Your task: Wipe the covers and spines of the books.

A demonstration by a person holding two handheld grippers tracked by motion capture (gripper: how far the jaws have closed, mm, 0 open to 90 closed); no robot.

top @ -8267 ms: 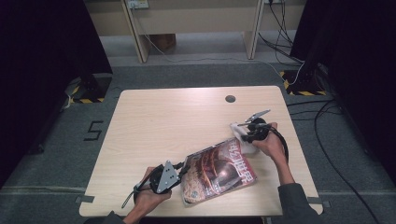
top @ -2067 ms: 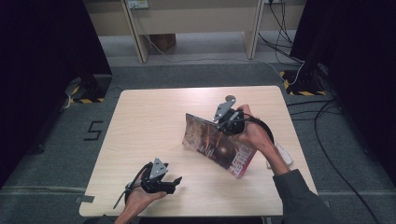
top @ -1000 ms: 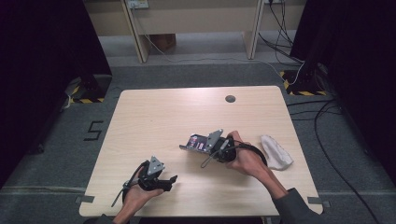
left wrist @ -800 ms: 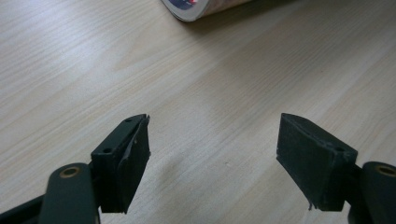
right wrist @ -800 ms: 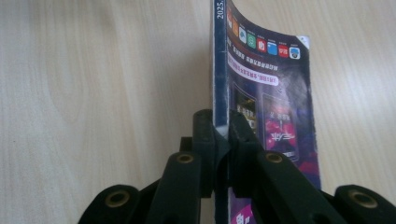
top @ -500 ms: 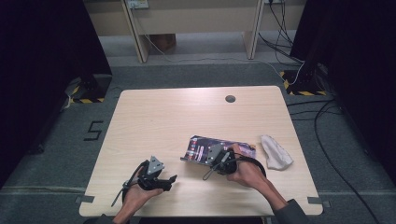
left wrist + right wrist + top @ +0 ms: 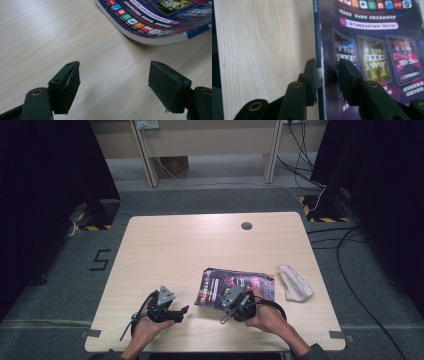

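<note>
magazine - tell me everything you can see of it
The magazine is a thin softcover with a glossy, dark purple cover that shows picture panels, a row of small coloured icons and a blue spine. It lies closed and flat on the wooden table, toward its near right, beside a white cloth. The right gripper straddles its spine edge; its jaws have just been opening, and the pads look slack.

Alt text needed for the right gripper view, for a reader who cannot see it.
The right gripper straddles the spine edge of a dark purple magazine lying on a light wooden table, its black jaws having just been opening. One jaw sits outside the spine, the other over the cover.
</note>
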